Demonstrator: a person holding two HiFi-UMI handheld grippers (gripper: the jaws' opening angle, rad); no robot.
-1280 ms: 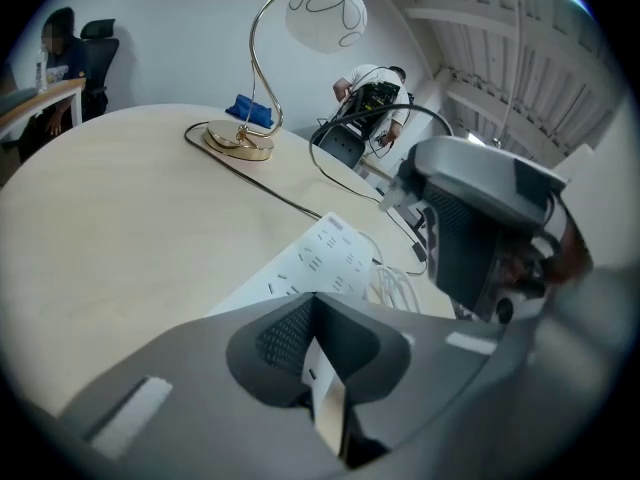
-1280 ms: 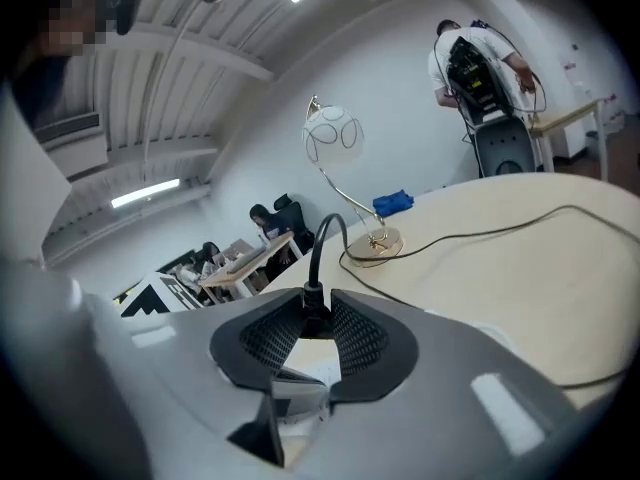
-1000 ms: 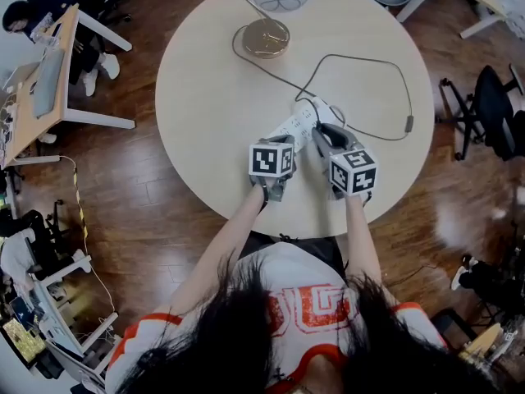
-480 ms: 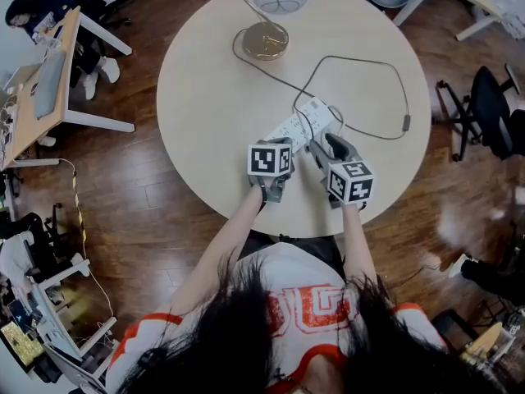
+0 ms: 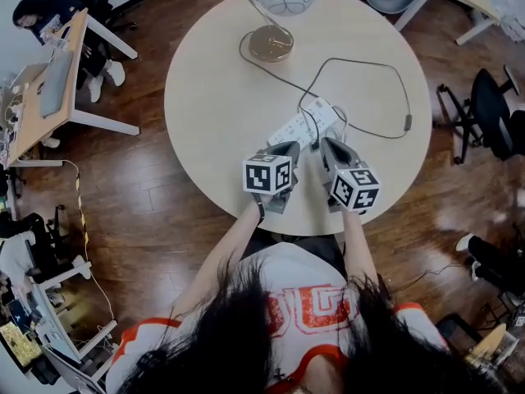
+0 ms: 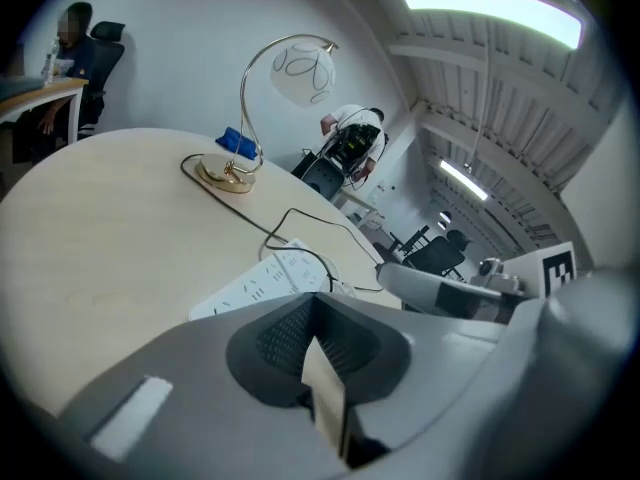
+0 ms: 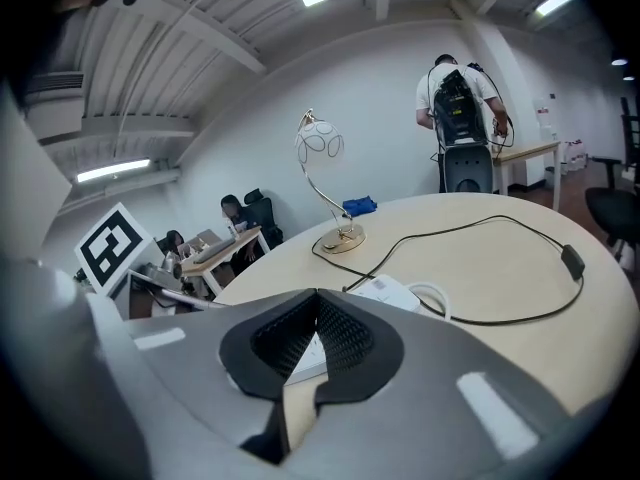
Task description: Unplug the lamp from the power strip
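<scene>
A white power strip (image 5: 308, 124) lies mid-table on the round beige table (image 5: 213, 105). The lamp (image 5: 271, 43), with a gold base and a white globe shade, stands at the far edge. Its black cord (image 5: 361, 61) loops right and returns to the strip; I cannot tell whether the plug is seated. My left gripper (image 5: 286, 148) is shut and empty, just short of the strip's near end (image 6: 262, 286). My right gripper (image 5: 328, 145) has just been closing and is shut with nothing between its pads, also short of the strip (image 7: 388, 293).
An inline switch (image 5: 408, 124) sits on the cord near the right edge. A white cable loop (image 7: 437, 296) lies beside the strip. Desks with a seated person (image 5: 33, 15) stand at left, office chairs (image 5: 492, 109) at right. A person (image 7: 455, 108) stands beyond the table.
Both grippers have drawn back from the strip toward the near table edge, and the left one has lifted. The right gripper no longer reaches over the strip.
</scene>
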